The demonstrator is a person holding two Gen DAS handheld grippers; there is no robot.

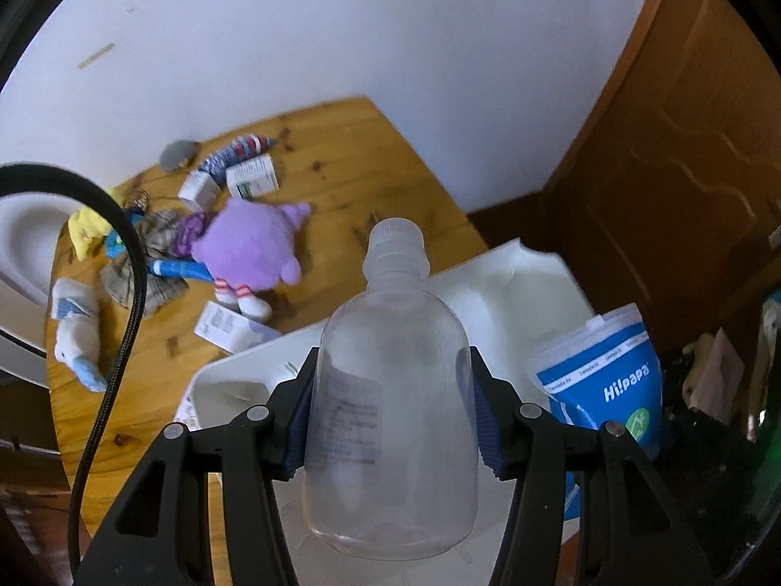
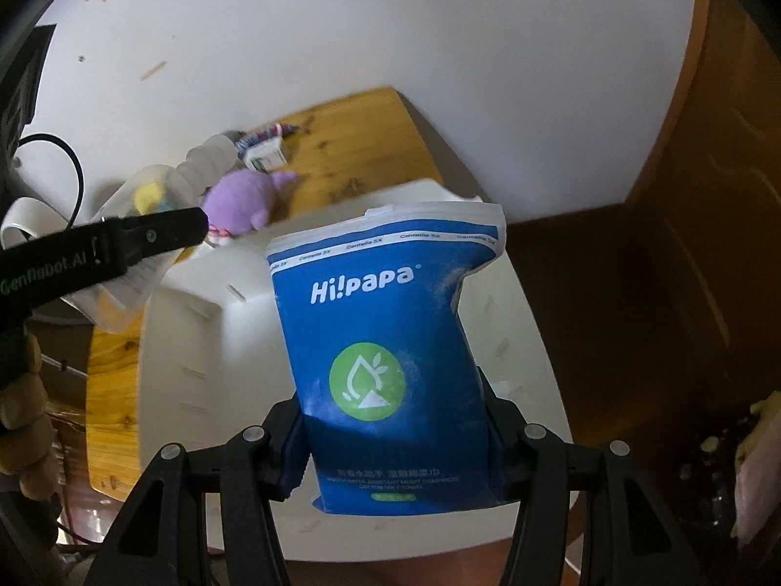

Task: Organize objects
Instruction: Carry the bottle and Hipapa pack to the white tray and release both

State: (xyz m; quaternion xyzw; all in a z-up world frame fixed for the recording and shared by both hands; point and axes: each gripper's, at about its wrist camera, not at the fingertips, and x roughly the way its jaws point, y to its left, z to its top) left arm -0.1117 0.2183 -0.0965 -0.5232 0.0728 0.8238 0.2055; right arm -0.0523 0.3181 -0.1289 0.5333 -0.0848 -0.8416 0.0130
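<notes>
Cluttered wooden table [image 1: 371, 166], white wall [image 1: 341, 24], white bin [image 2: 195, 342] perhaps, brown door [image 1: 683, 171]

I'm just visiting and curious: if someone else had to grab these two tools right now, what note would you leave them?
Left tool: shut on a clear plastic bottle with a white cap, held over the white bin.
Right tool: shut on a blue Hi!papa wipes pouch, also above the bin.
On the wooden table: purple plush toy, small medicine boxes, white and blue plush, plaid cloth item, other small toys.
Done: both items picked up.
Left: probably set both into the bin, then sort the remaining table clutter.
</notes>
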